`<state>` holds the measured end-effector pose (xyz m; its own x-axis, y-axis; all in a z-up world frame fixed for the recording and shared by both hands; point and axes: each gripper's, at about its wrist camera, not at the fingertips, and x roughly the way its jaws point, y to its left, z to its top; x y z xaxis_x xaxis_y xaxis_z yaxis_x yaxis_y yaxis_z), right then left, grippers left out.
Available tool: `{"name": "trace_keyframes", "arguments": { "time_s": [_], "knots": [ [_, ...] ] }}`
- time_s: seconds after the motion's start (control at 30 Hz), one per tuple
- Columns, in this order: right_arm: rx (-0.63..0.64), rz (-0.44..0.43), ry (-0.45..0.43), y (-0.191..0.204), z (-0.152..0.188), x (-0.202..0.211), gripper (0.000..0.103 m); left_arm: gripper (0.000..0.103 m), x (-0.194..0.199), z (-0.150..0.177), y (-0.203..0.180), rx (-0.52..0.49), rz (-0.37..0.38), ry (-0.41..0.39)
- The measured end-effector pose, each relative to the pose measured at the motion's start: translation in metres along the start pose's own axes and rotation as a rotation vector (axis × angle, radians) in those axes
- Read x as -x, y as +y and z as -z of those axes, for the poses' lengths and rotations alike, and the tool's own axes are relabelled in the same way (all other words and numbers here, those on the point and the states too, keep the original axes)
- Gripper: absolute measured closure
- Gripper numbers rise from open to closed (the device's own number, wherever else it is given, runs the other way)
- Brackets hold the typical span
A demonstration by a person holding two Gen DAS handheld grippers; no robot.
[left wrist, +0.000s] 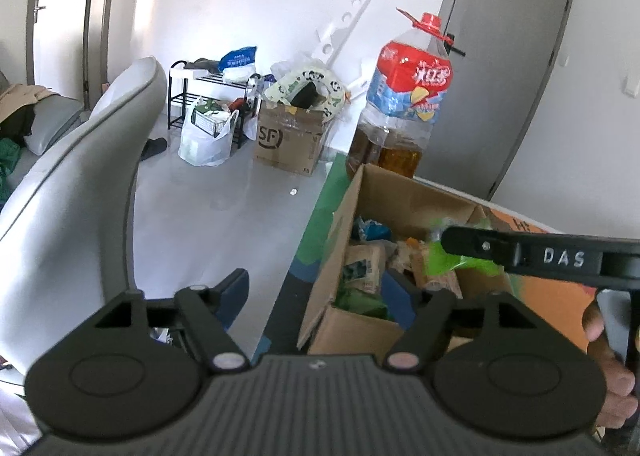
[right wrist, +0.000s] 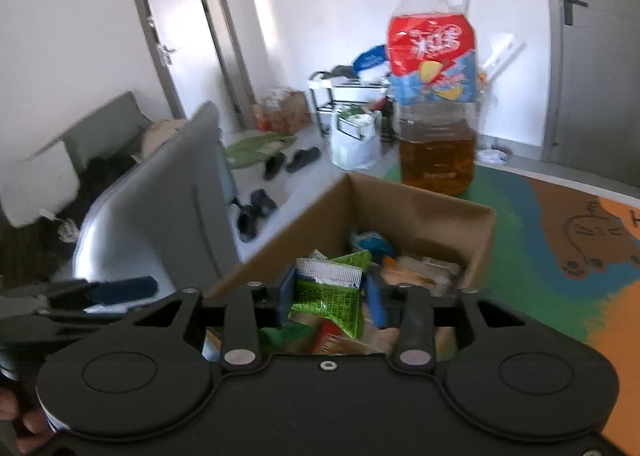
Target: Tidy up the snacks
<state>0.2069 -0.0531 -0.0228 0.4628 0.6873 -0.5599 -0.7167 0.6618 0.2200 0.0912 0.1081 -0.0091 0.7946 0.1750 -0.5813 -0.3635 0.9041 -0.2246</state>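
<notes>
A cardboard box full of snack packets stands on a colourful table mat. My right gripper hangs over the box with a green snack packet between its blue pads; the jaws look parted, the packet loose between them. In the left wrist view the right gripper's black arm reaches over the box with the green packet under it. My left gripper is open and empty at the box's near left corner, one finger over the floor.
A large oil bottle with a red cap stands just behind the box. A grey chair is left of the table. The floor holds an SF carton, bags and a shoe rack.
</notes>
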Motion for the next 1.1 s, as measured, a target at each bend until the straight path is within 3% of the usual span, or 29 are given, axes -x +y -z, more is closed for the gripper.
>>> {"name": "trace_keyframes", "arguments": {
  "time_s": [0.07,0.2,0.23,0.27,0.37,0.7,1.1],
  "knots": [
    [-0.005,0.004,-0.01,0.003,-0.002,0.001,0.045,0.024,0.003,0.001,0.003,-0.001,0.005,-0.008],
    [0.009,0.035,-0.032,0.006,-0.002,0.013,0.029,0.019,0.006,0.003,0.005,-0.003,0.02,-0.024],
    [0.006,0.044,-0.04,0.006,0.0,0.017,0.021,0.016,0.007,0.004,0.004,-0.001,0.021,-0.028],
    [0.007,0.054,-0.049,0.005,0.001,0.021,0.013,0.014,0.008,0.005,0.003,-0.001,0.014,-0.031],
    [0.003,0.085,-0.081,0.002,0.006,0.035,0.0,0.012,0.01,0.009,0.0,-0.026,-0.012,-0.037],
    [-0.061,0.138,-0.094,-0.023,0.019,0.071,0.0,0.008,0.024,0.012,-0.005,-0.026,0.02,-0.054],
    [-0.114,0.186,-0.152,-0.021,0.044,0.111,0.0,0.004,0.056,0.02,-0.017,-0.059,0.047,-0.072]
  ]
}}
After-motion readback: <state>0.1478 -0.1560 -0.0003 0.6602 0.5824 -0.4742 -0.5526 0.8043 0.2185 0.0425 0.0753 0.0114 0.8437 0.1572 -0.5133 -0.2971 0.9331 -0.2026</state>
